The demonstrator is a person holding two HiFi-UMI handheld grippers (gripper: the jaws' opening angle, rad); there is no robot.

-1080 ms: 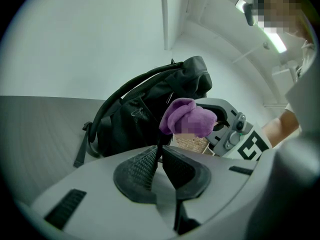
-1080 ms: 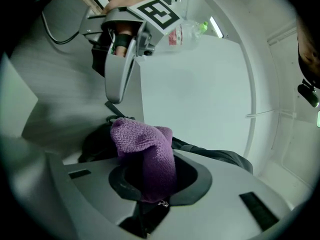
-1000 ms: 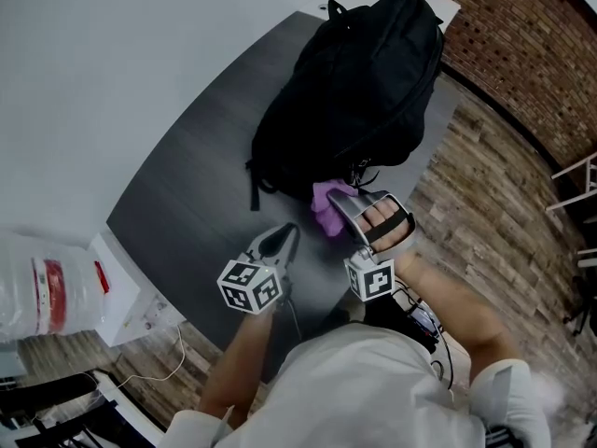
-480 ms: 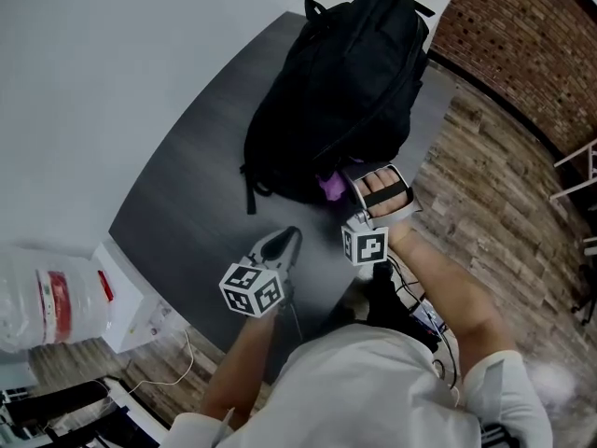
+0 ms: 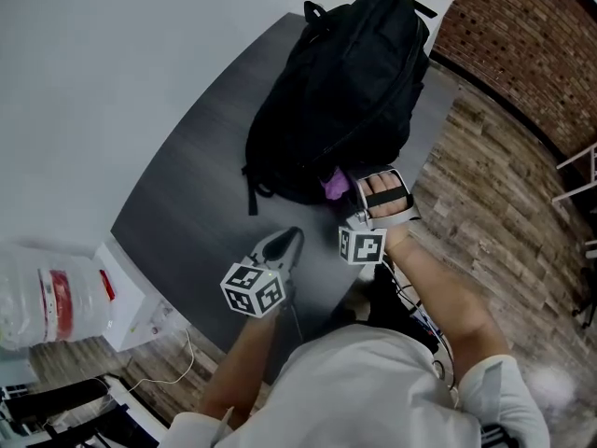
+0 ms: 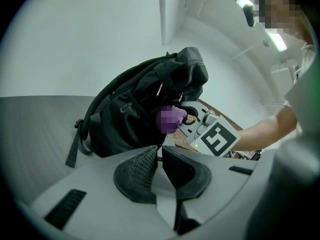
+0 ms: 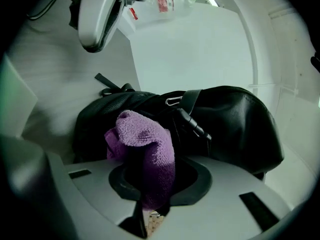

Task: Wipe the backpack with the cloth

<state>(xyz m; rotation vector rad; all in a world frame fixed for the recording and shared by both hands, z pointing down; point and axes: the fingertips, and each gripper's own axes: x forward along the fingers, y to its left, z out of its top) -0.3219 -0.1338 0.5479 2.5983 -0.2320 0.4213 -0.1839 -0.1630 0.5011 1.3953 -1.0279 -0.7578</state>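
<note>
One backpack [image 5: 347,91] lay on the dark grey surface [image 5: 187,194]. It was black, soft and slumped, with a dull sheen on its side panel. A loose strap [image 5: 250,192] trailed from its near corner and a carry loop [image 5: 313,9] sat at its far end. In the head view its long axis ran from about 7 o'clock up to 1 o'clock. The loop end pointed away from the person and the base end pointed toward them.

One cloth [image 5: 333,185] was in play: purple, with a looped towel pile, bunched into a rounded wad. It sat at the 5 o'clock edge of the backpack and looked pressed against the base end.

Two claws were held over the near part of the surface, each with one marker cube. The right claw [image 7: 150,181] was clenched on the cloth, which rose in a fold from between its dark pads. Its tips reached the backpack's base. The person's hand [image 5: 382,195] was strapped into it.

The left claw [image 6: 160,153] stood at about 7 o'clock from the backpack, apart from it. Its ribbed pads were drawn together at the tips with nothing between them, and it pointed roughly toward the cloth.
</note>
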